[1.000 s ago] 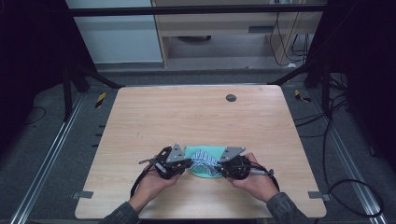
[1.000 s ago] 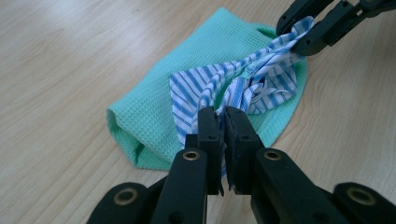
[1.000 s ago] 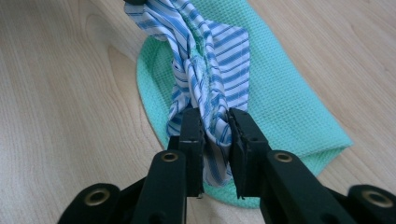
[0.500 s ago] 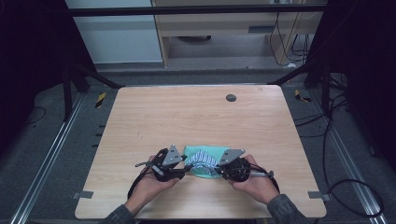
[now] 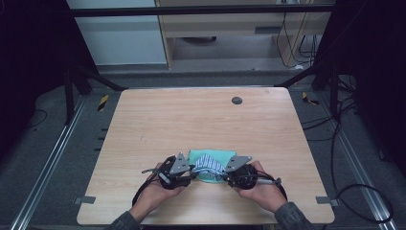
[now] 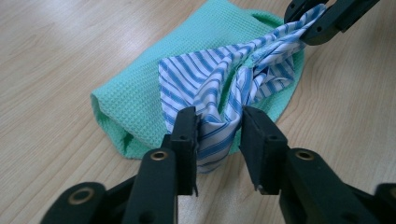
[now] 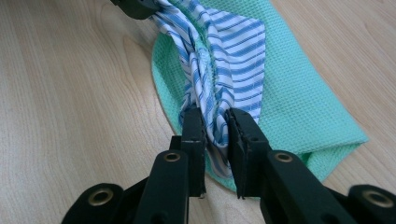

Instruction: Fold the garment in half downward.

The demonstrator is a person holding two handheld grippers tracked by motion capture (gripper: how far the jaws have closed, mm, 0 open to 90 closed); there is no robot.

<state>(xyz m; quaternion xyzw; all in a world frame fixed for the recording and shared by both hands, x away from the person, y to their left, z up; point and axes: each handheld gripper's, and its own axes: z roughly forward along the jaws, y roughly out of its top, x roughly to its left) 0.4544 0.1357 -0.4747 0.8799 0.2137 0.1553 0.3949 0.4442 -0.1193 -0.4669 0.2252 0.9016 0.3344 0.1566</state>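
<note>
I have both grippers low in the high view's lower middle, facing each other across the bundle on the pale wooden table point(image 5: 158, 124). The mint-green waffle-weave cloth point(image 5: 213, 158) lies folded flat there, and the blue-and-white striped fabric point(image 5: 208, 165) sits bunched on top of it, stretched between my two tools.

In the left gripper view, the left gripper point(image 6: 219, 130) has its black jaws set a moderate way apart at the bottom centre of the frame, with one twisted end of the striped fabric point(image 6: 219, 100) running between them; those jaws have just been closing a little, and the pads lie against the gathered folds. The green cloth point(image 6: 135, 98) spreads from centre left to the top. The other tool's jaws pinch the far end at the upper right corner.

In the right gripper view, the right gripper point(image 7: 215, 130) stands narrowly parted at bottom centre, its jaws having just opened slightly, and pressing the roped striped end point(image 7: 212, 93) between the pads. The green cloth point(image 7: 299, 93) fills the right half of that frame, flat on the wood.
</note>
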